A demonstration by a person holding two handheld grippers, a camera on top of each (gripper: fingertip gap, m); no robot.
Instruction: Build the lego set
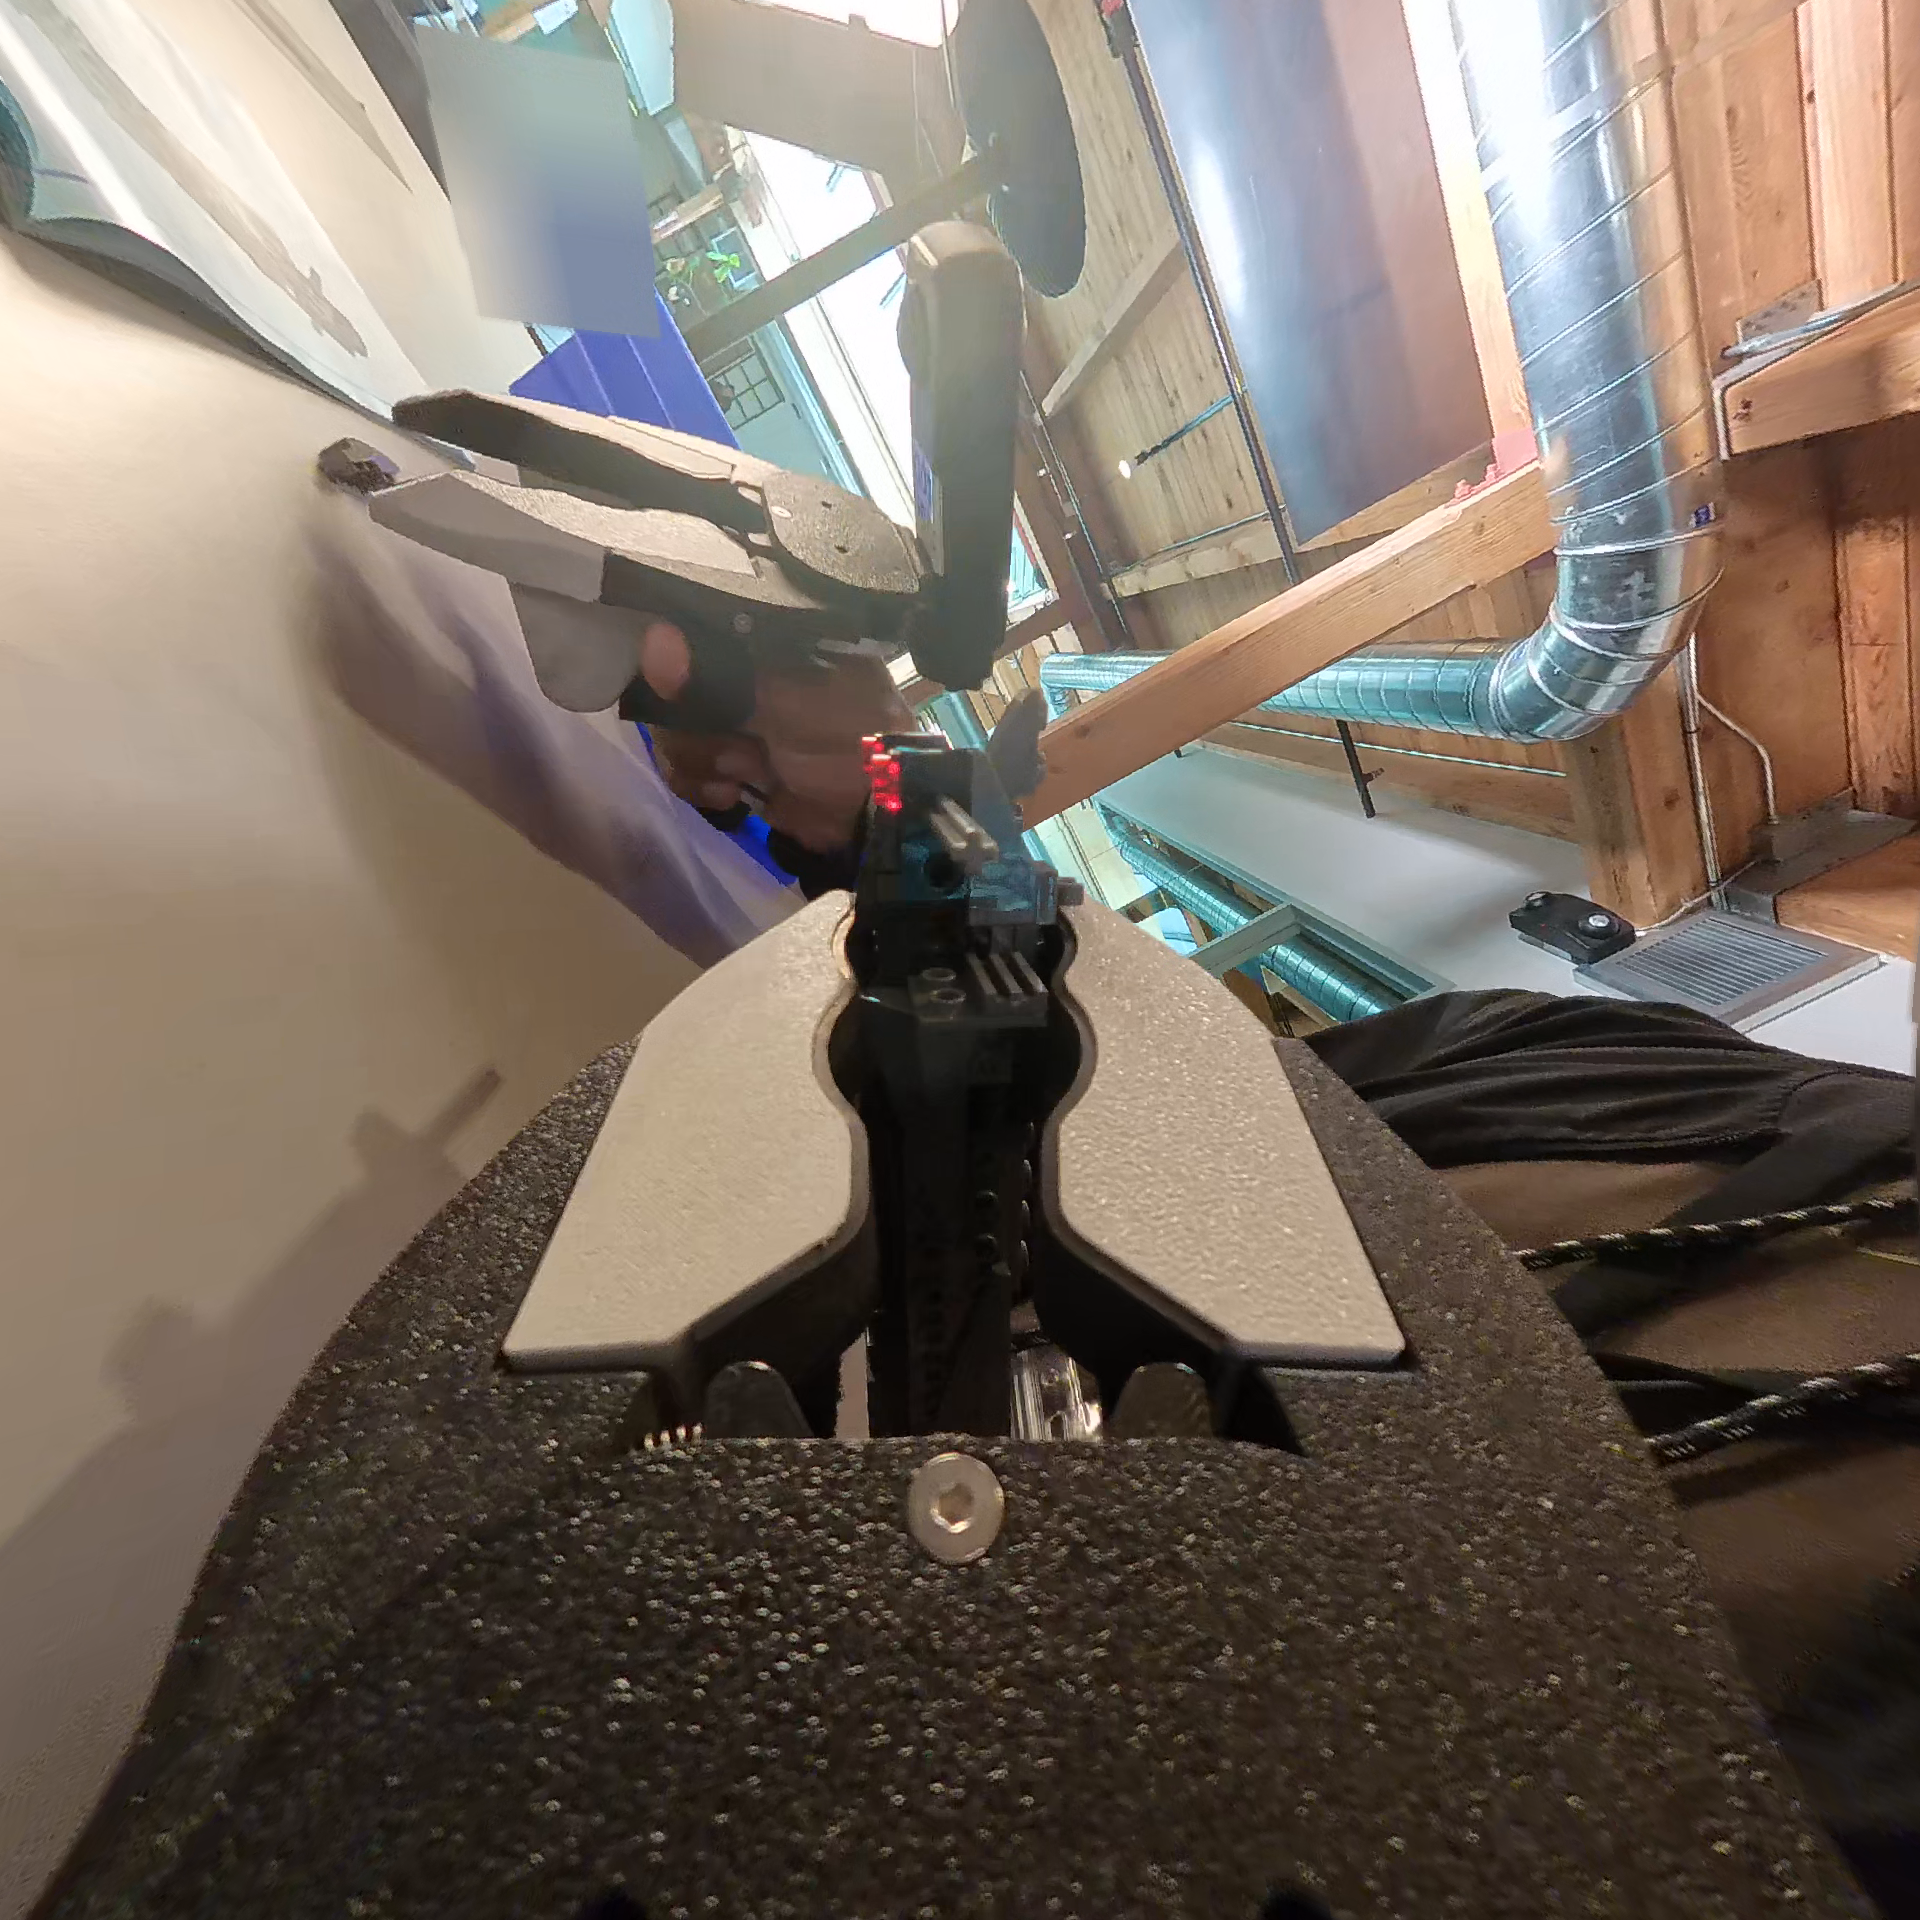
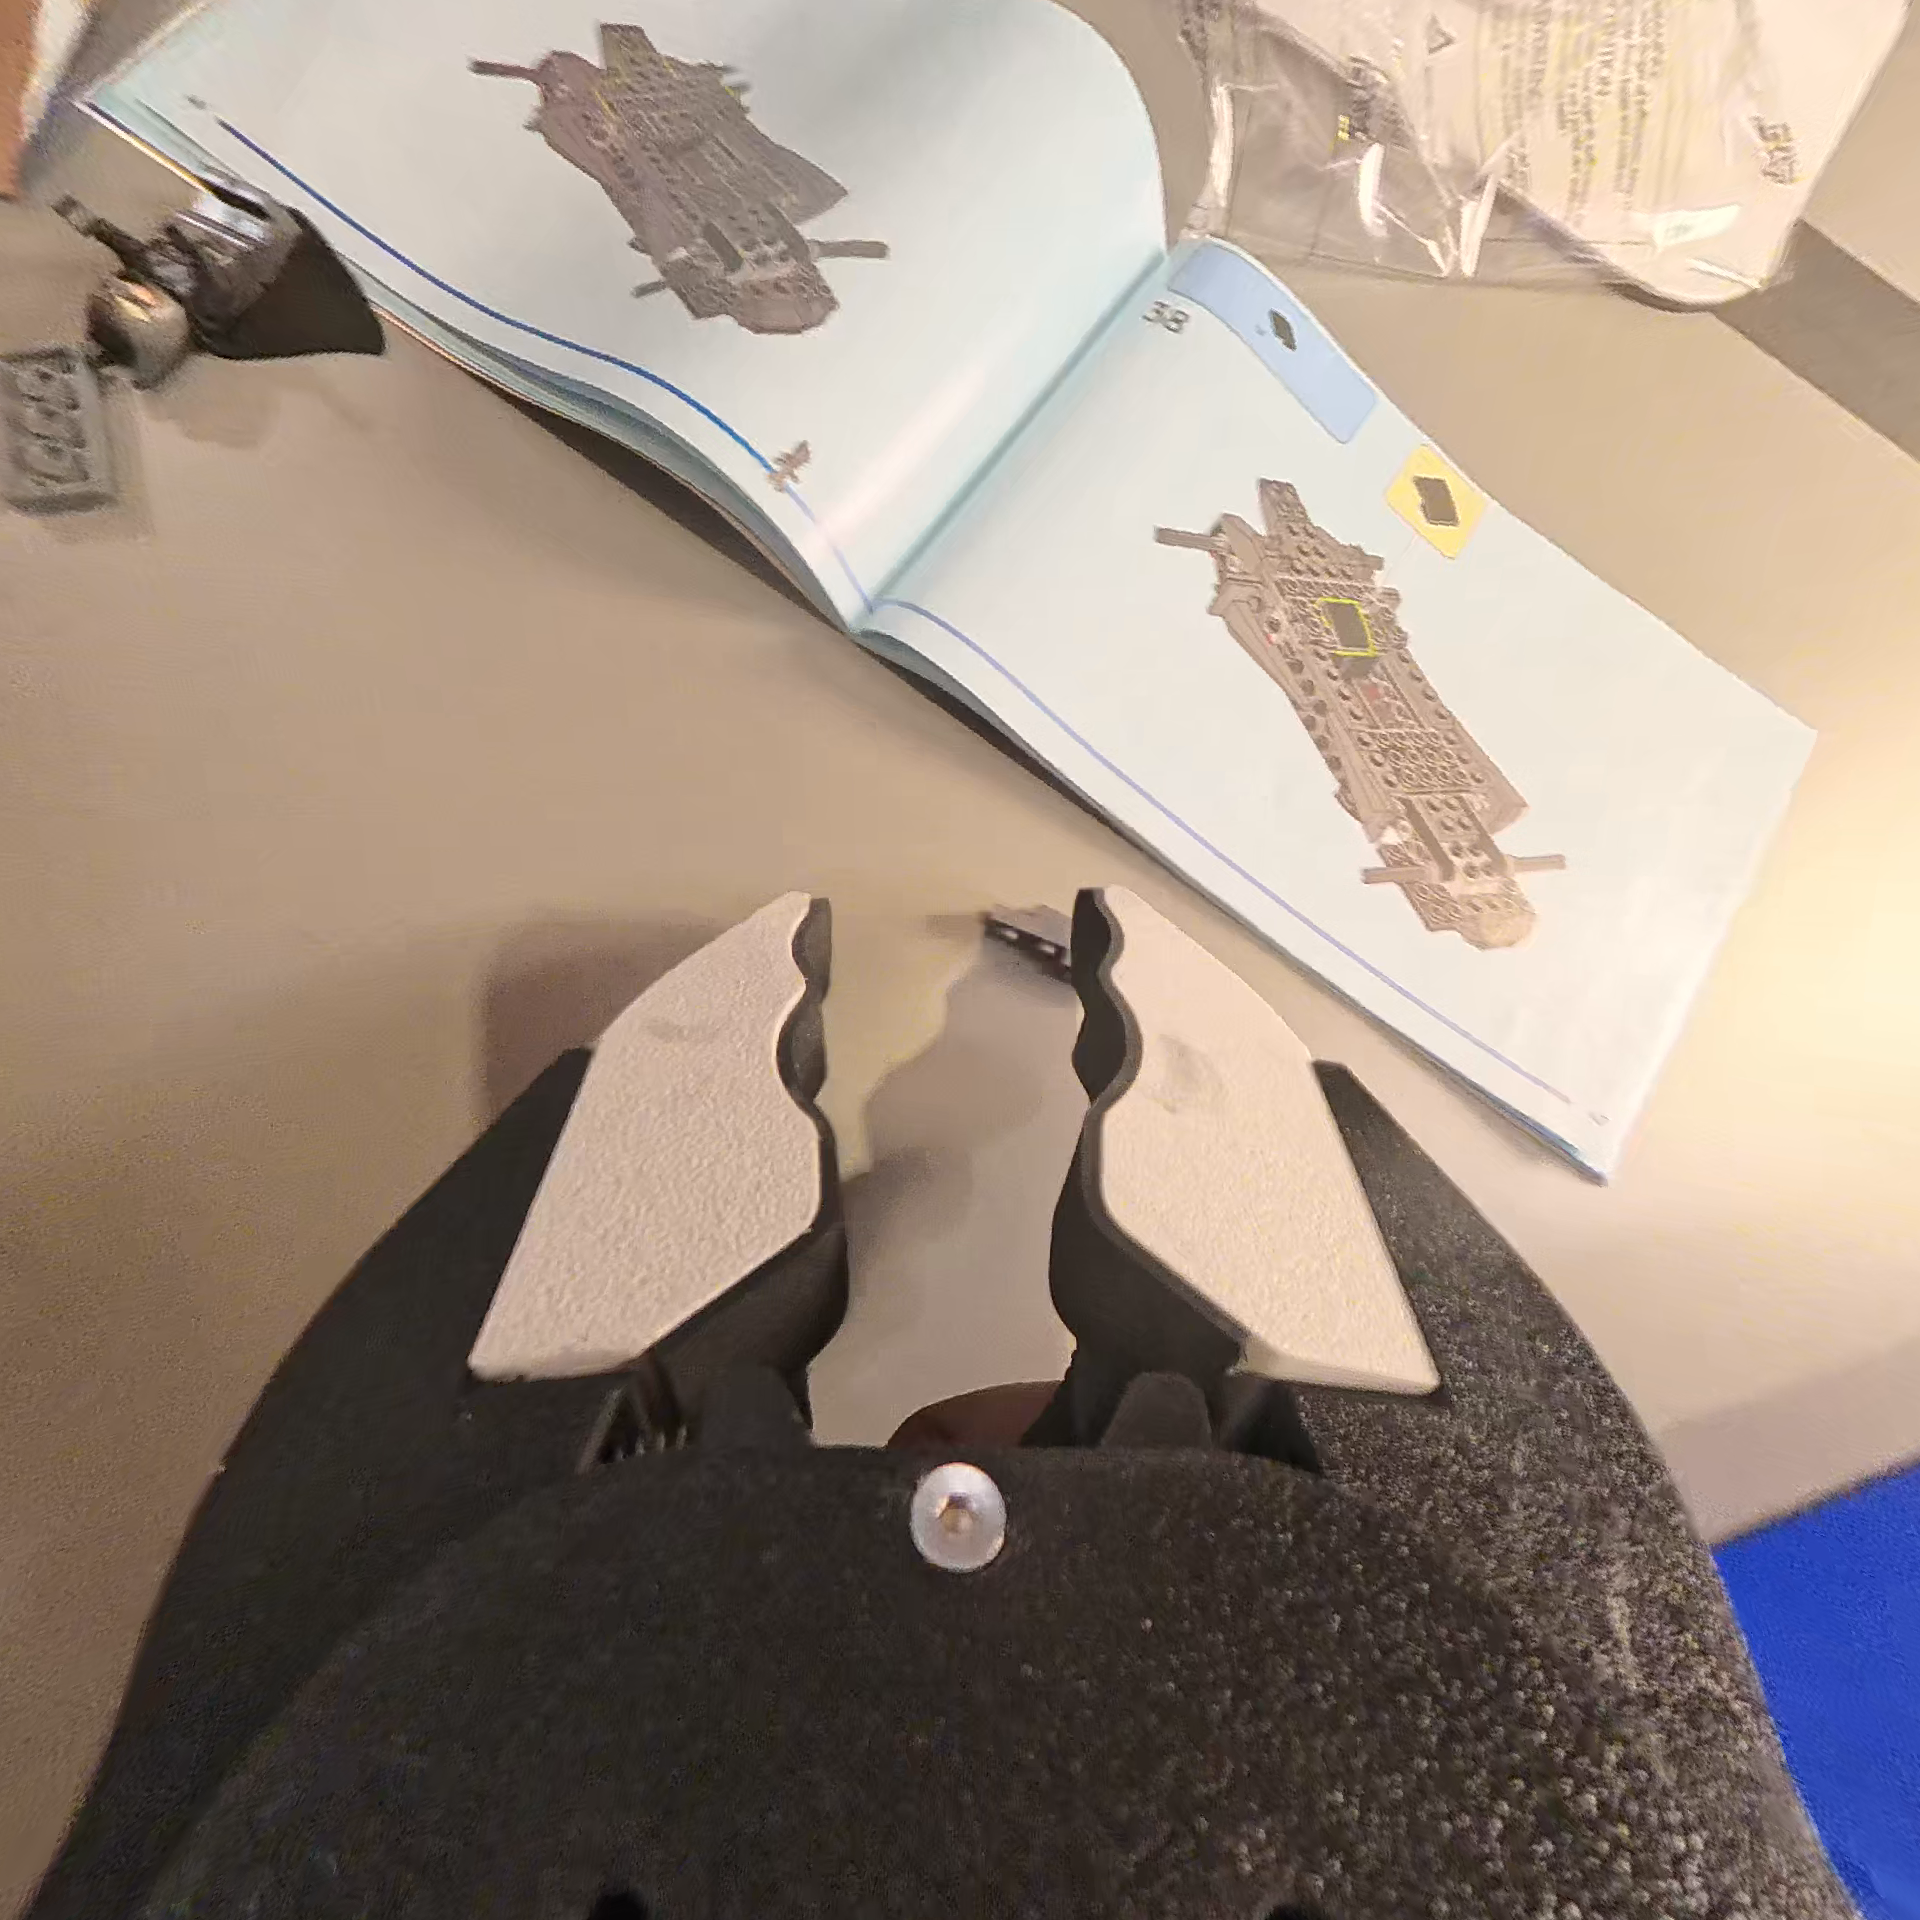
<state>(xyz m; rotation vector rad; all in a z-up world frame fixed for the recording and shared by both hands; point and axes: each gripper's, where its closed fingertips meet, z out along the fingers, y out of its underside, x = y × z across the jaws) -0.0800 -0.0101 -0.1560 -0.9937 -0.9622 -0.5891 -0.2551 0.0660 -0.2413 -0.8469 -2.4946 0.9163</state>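
Your left gripper [image 1: 961, 935] is clamping a long black toy-brick model with red and translucent blue pieces [image 1: 940, 862], both pads pressing on it, lifted off the beige table [image 1: 208, 831]. Your right gripper [image 2: 951, 914] is hanging over the table with its jaws standing apart, gripping nothing. A small dark flat brick [image 2: 1023, 928] is lying on the table just beside its right fingertip [image 2: 1101, 935], near an open pale-blue instruction booklet [image 2: 935, 312].

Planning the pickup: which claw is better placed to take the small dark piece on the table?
Right claw: open, the small dark piece lies at its fingertips. Left claw already grips the black brick model.
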